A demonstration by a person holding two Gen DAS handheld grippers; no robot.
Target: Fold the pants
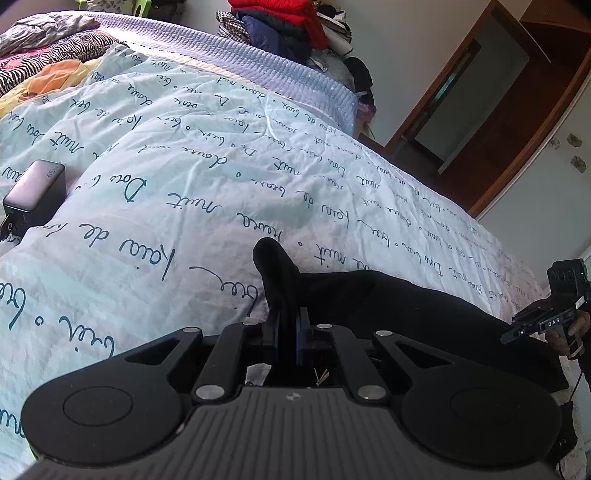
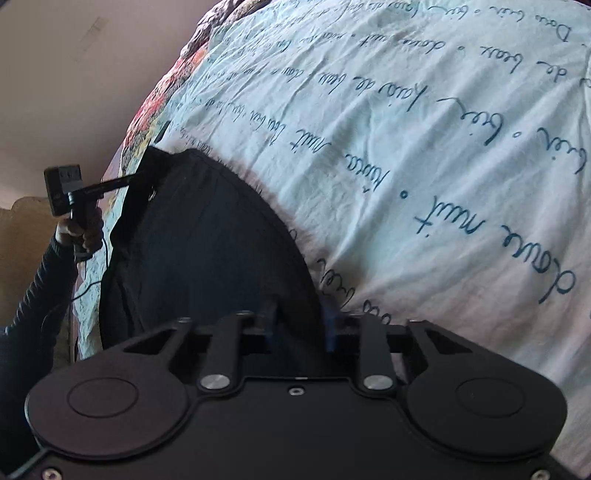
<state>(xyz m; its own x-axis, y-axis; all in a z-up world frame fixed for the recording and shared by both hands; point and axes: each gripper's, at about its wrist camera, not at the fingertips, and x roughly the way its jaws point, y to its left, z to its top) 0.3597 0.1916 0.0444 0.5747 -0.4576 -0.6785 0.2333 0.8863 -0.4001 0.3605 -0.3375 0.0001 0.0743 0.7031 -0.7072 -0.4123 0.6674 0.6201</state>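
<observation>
Black pants (image 1: 406, 310) lie on a pale blue bedspread with dark script (image 1: 207, 177). My left gripper (image 1: 288, 325) is shut on a bunched end of the pants, with a tuft of cloth sticking up past the fingers. In the right wrist view the pants (image 2: 207, 240) stretch away from my right gripper (image 2: 301, 325), whose blue fingers stand either side of the near end of the cloth; how tightly they pinch it is hidden. The left gripper shows there (image 2: 122, 182), holding the far end. The right gripper also shows in the left wrist view (image 1: 517, 330).
A dark power bank (image 1: 35, 192) lies on the bedspread at left. Zebra-print and orange bedding (image 1: 48, 62) lies at the bed's far left. A clothes pile (image 1: 288, 26) sits beyond the bed. A wooden door frame (image 1: 517, 110) is at right.
</observation>
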